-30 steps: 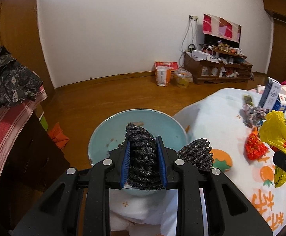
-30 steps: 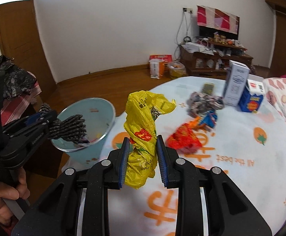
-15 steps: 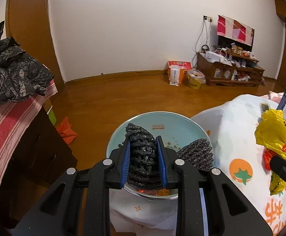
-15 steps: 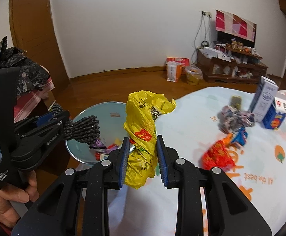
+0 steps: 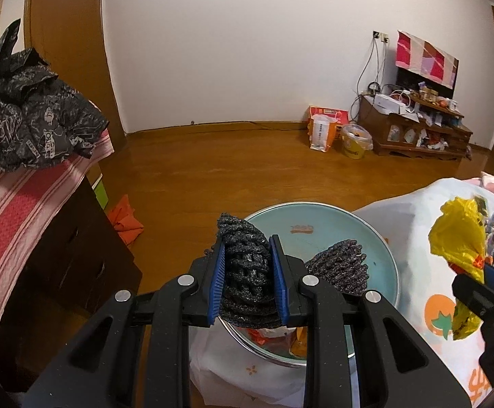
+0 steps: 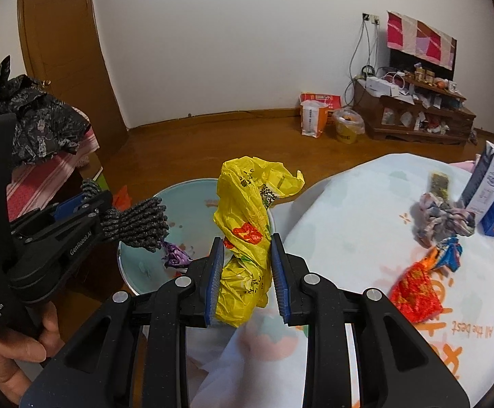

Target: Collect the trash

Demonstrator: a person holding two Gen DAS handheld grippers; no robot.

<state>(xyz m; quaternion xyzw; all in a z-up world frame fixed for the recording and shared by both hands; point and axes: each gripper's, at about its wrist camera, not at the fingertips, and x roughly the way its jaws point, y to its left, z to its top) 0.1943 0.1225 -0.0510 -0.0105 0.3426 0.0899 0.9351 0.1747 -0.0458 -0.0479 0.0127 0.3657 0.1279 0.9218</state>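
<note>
My left gripper [image 5: 247,282] is shut on a dark grey woven mesh wad [image 5: 245,272], held over the near rim of a pale blue bin [image 5: 335,224] beside the table. A second lobe of the mesh [image 5: 338,268] hangs over the bin's inside. My right gripper [image 6: 247,278] is shut on a crumpled yellow plastic bag [image 6: 250,224], held above the table edge just right of the bin [image 6: 192,234]. The left gripper [image 6: 87,210] with the mesh wad [image 6: 134,224] shows at the left of the right wrist view. Wrappers lie in the bin's bottom.
On the fruit-print tablecloth [image 6: 355,221] lie a red wrapper [image 6: 416,292], a blue-orange wrapper [image 6: 447,255], a crumpled patterned wad [image 6: 440,217] and two cartons [image 6: 488,187]. A dark cabinet with striped cloth [image 5: 26,204] stands left. A hand [image 6: 5,350] holds the left gripper.
Both grippers have shifted left along the table edge, each keeping its load. The bin now sits nearer the middle of the right wrist view, and the yellow bag has come closer to its rim.
</note>
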